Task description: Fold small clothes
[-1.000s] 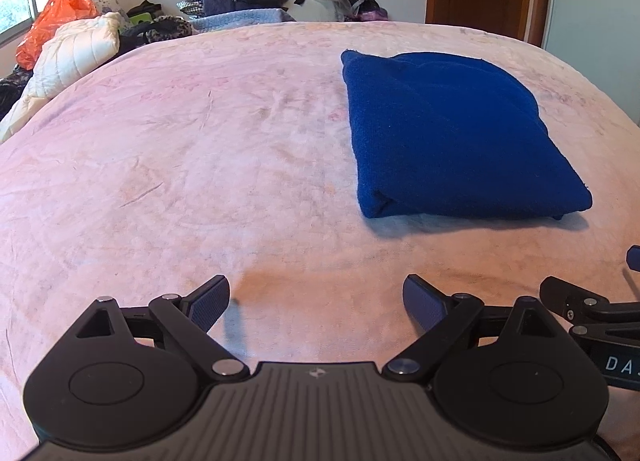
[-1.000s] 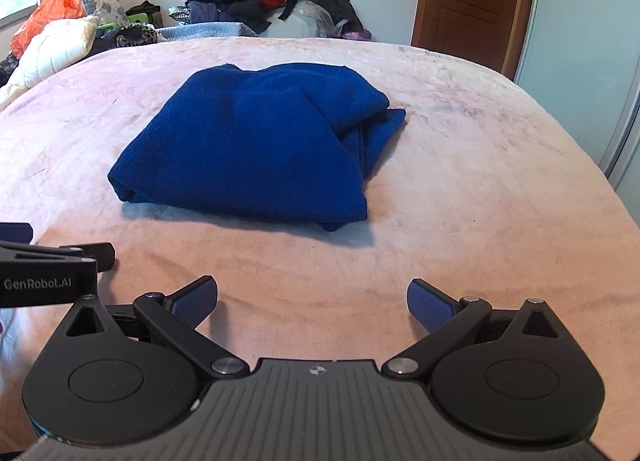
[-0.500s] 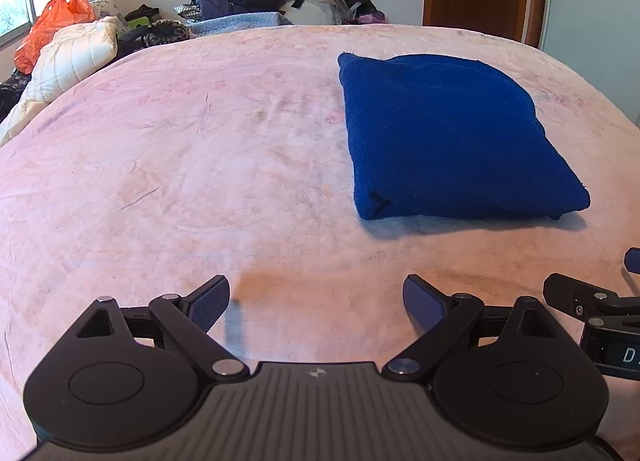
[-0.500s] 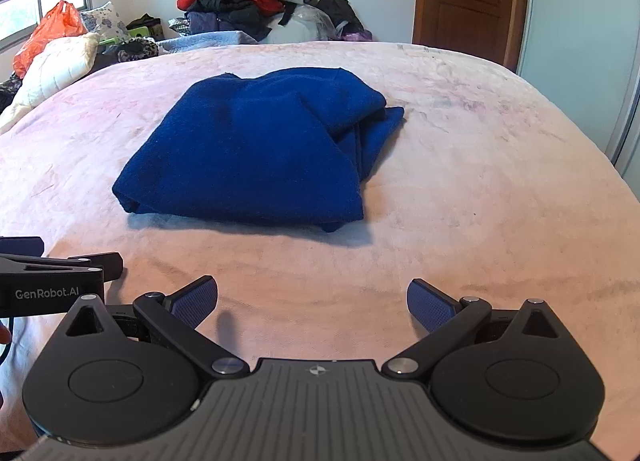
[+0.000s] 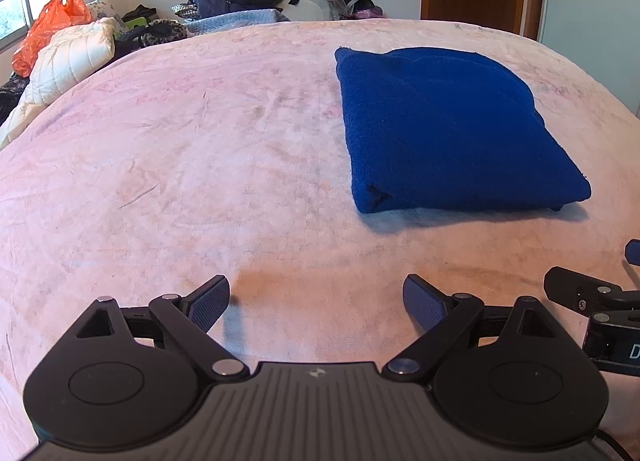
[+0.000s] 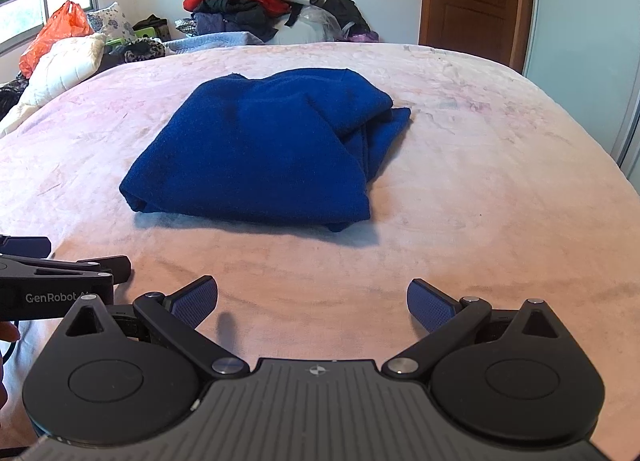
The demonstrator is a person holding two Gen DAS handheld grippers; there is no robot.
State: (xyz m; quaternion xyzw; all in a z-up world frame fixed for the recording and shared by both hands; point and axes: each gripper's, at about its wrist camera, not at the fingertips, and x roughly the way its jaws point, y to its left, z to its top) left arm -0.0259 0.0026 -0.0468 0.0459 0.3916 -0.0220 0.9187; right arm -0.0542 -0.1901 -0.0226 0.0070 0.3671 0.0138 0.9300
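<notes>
With the left gripper and right gripper both held with jaws spread and empty, short of the folded blue garment on the bed, a one-layer pinch would likely undo its loose right-hand layers.

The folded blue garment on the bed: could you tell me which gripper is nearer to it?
Right, by a small margin. The right gripper faces the folded blue garment almost head-on, short of its near edge. The left gripper sits off to the garment's left, short of its near corner. Both are open and touch nothing.
</notes>
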